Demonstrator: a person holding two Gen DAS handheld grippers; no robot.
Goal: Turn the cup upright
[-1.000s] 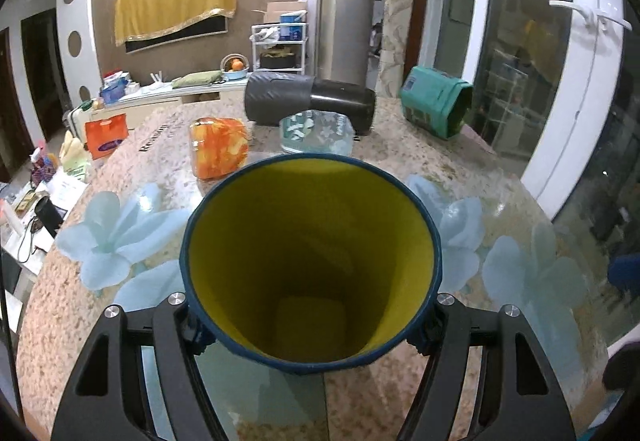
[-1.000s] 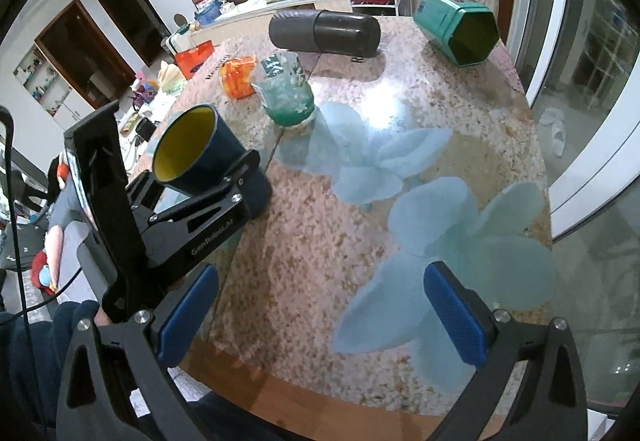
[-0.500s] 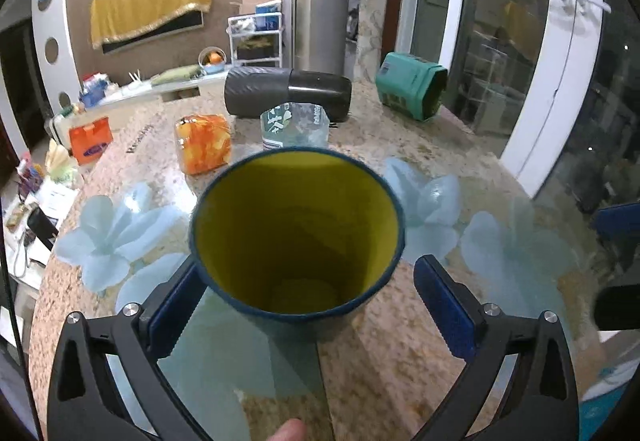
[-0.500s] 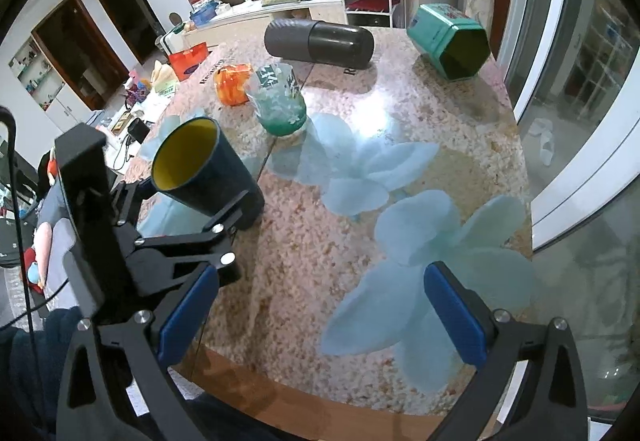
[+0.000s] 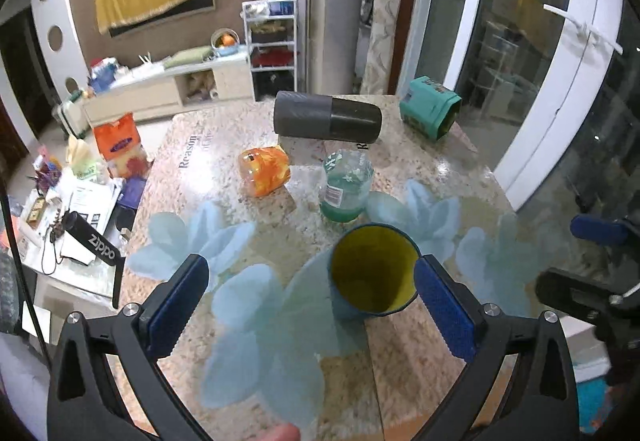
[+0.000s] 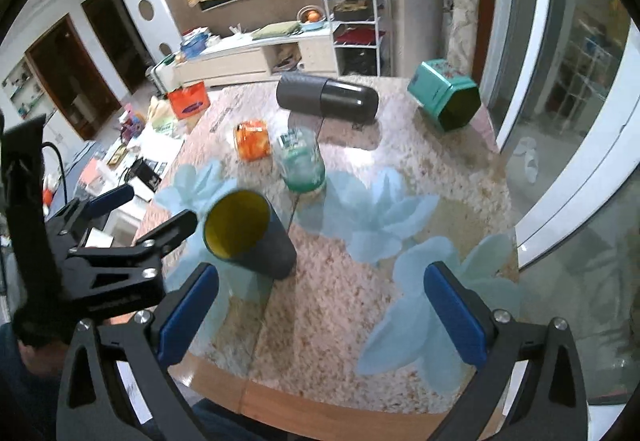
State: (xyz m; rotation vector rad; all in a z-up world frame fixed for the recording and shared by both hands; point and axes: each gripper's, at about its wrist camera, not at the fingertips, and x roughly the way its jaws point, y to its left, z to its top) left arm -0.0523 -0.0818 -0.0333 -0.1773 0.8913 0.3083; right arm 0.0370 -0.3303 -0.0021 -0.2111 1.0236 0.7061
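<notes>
The dark blue cup (image 5: 372,277) with a yellow inside stands upright on the granite table (image 5: 460,177), mouth up. It also shows in the right wrist view (image 6: 248,237). My left gripper (image 5: 312,301) is open and empty, pulled back above and behind the cup, with its right pad (image 5: 444,309) close beside the rim. In the right wrist view the left gripper (image 6: 136,217) sits left of the cup. My right gripper (image 6: 320,317) is open and empty over the table's near edge, to the right of the cup.
A green glass tumbler (image 5: 346,185) stands just behind the cup. An orange jar (image 5: 264,169), a dark cylinder (image 5: 326,117) and a teal tin (image 5: 430,113) lie on their sides further back. A cluttered low table (image 5: 76,209) stands at the left.
My left gripper opened, let go of the cup and drew back and up. The cup now stands free on the table. The right gripper stayed open and drifted a little.
</notes>
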